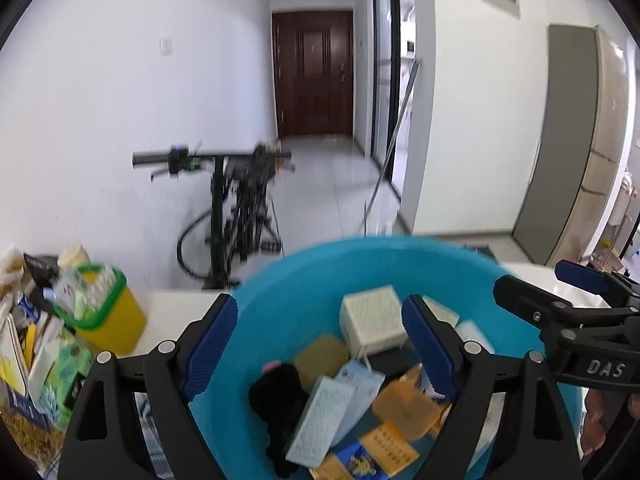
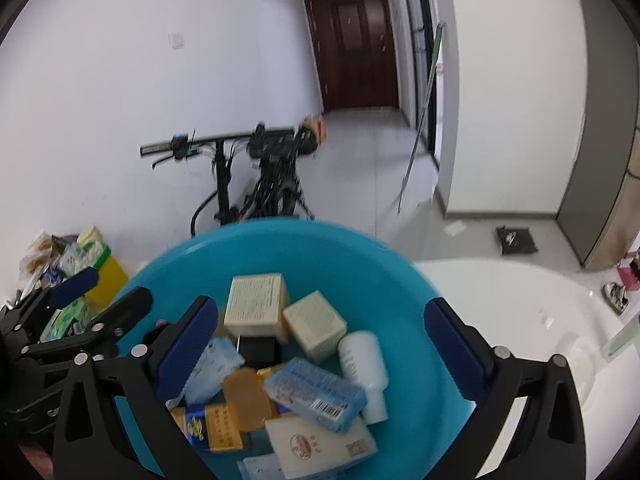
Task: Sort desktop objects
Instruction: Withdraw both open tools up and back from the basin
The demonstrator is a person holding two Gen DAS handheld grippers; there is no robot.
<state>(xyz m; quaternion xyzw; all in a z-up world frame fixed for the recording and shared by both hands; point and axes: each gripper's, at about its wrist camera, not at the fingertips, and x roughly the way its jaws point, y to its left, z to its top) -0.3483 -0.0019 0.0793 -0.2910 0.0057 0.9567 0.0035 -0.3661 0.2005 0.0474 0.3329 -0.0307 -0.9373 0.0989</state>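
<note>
White table (image 2: 520, 320) bears blue basin (image 2: 304, 248), box-filled.

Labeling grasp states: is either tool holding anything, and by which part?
Nothing held. Left tool and right tool are both open above the blue basin.

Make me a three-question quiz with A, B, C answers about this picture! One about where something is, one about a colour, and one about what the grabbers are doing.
1. Where is the white bottle?
A. inside the basin
B. on the floor
C. in the yellow bin

2. What colour is the basin?
A. red
B. blue
C. black

3. How are the left gripper and right gripper?
A. both open
B. both shut
C. both holding boxes

Answers:
1 A, it lies among the boxes in the basin.
2 B, its wall is bright blue.
3 A, each shows a wide gap with nothing held.
</note>
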